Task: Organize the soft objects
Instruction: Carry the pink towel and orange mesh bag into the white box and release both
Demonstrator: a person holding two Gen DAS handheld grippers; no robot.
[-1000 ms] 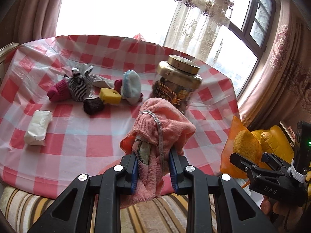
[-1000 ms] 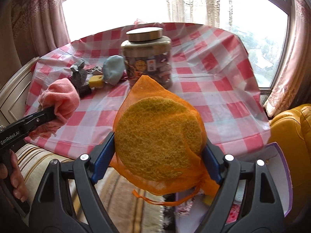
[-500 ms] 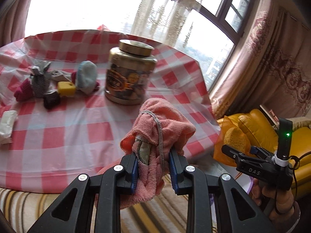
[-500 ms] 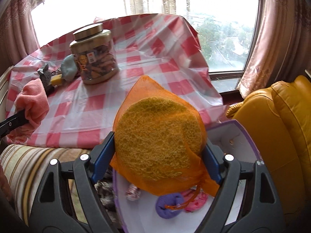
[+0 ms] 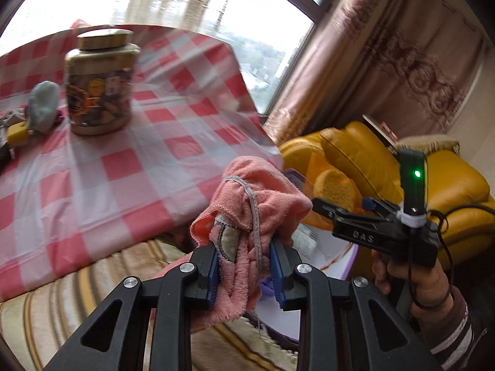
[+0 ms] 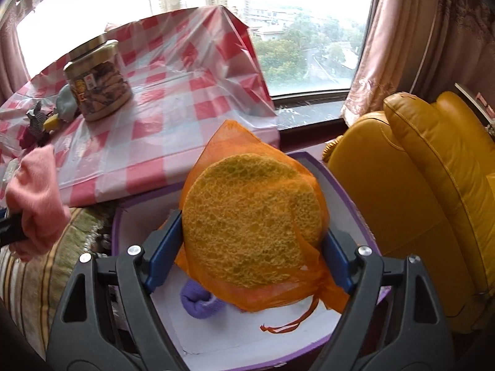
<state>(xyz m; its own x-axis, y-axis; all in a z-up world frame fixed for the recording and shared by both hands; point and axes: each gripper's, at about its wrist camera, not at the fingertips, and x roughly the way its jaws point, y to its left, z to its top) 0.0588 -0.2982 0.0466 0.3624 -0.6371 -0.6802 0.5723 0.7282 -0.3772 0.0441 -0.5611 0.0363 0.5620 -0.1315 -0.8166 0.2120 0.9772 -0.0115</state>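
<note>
**Operator:** Status check. My left gripper (image 5: 244, 273) has its jaws clenched on the pink towel (image 5: 250, 213), pinched low on the bunched folds; most of the cloth stands above the jaws, with a tail hanging below them. My right gripper (image 6: 247, 247) has its jaws set wide and clamped on the yellow sponge (image 6: 253, 225), taken across its round edge through the orange mesh bag (image 6: 235, 142).

**Supervisor:** Location relative to the jaws?

**Operator:** The white box with purple rim (image 6: 318, 162) lies directly beneath the right jaws, with a purple soft item (image 6: 201, 301) already inside it. From the left jaws, the box sits ahead and to the right. The desk (image 5: 102, 167) is off to the left of both.

**Supervisor:** Handling notes?

**Operator:** Both items look light and compressible, not fragile. I judge the towel limp and likely to unfold on release. The sponge should spring back, and the mesh drawstring (image 6: 290, 318) could snag on a pad.
</note>
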